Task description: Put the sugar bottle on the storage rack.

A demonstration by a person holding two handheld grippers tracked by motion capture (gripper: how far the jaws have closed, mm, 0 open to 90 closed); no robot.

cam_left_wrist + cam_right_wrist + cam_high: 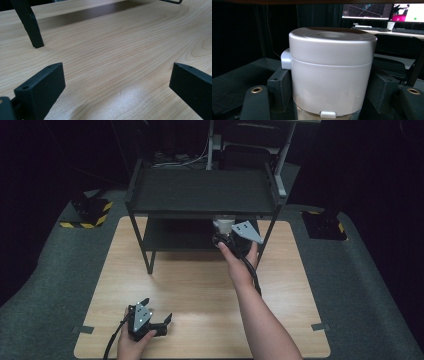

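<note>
The right gripper [329,100] clamps 1 lidded white jar [332,72] — contents hidden.

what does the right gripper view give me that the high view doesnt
Right gripper view: the white lidded container close up, with its lid's side tab and a small front clip, pressed between the two black jaws, and monitors on a desk behind.

High view: the wooden table, the black two-tier shelf standing on it, and the left gripper resting open near the table's front edge.

Both: the right gripper holding the container at the shelf's lower tier.
</note>
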